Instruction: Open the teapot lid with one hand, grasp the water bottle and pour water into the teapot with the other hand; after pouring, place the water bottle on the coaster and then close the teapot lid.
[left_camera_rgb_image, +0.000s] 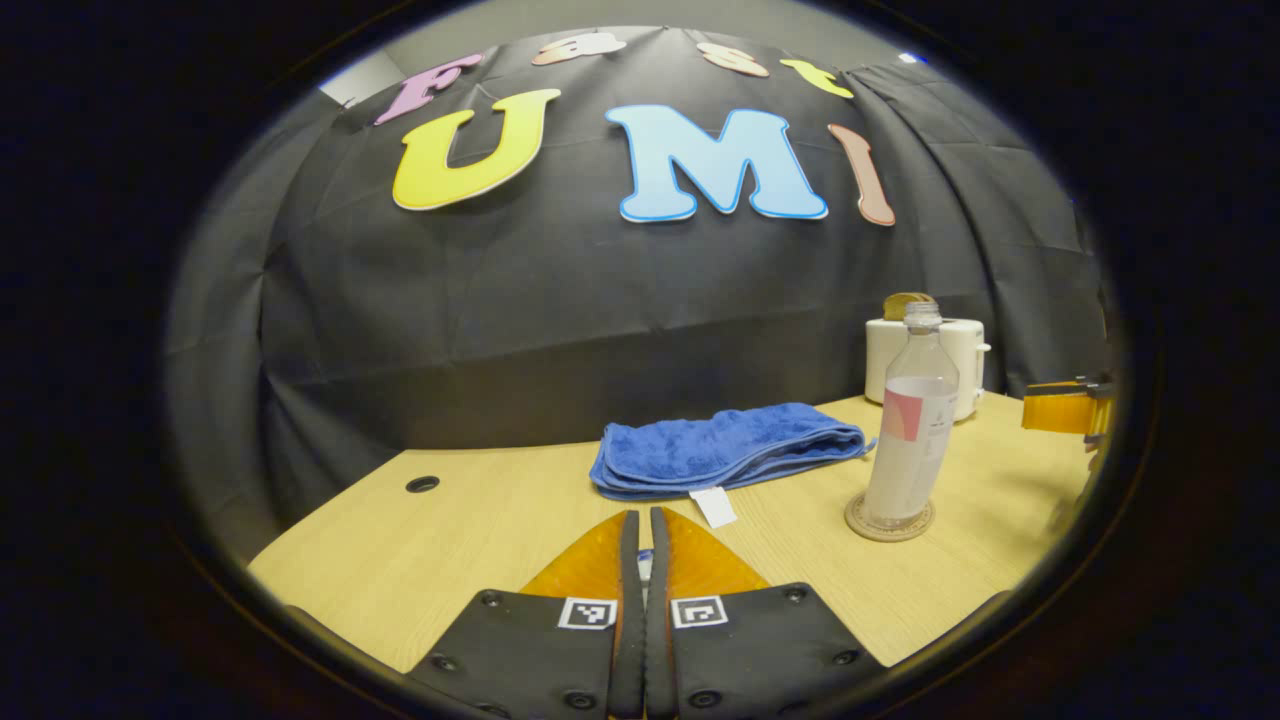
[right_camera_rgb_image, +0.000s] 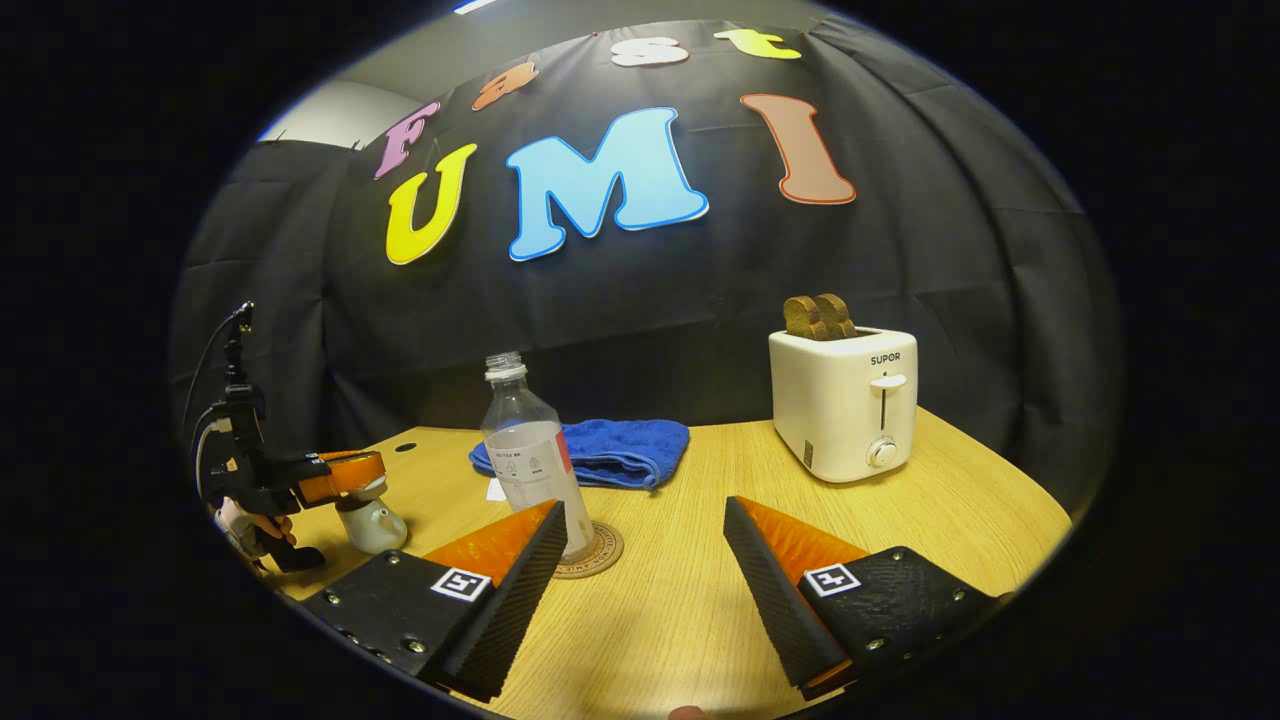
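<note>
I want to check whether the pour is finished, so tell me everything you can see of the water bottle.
The water bottle is clear plastic with a threaded neck and no cap on it, a pale label with a red patch around its middle. It stands upright on the round coaster on the wooden table, in front of the folded blue towel. How much water it holds cannot be told. The right gripper is open just beside it, not touching.

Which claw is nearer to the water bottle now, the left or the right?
Right. The right claw is open just in front of the water bottle on the coaster. The left claw is farther away, over the teapot.
</note>
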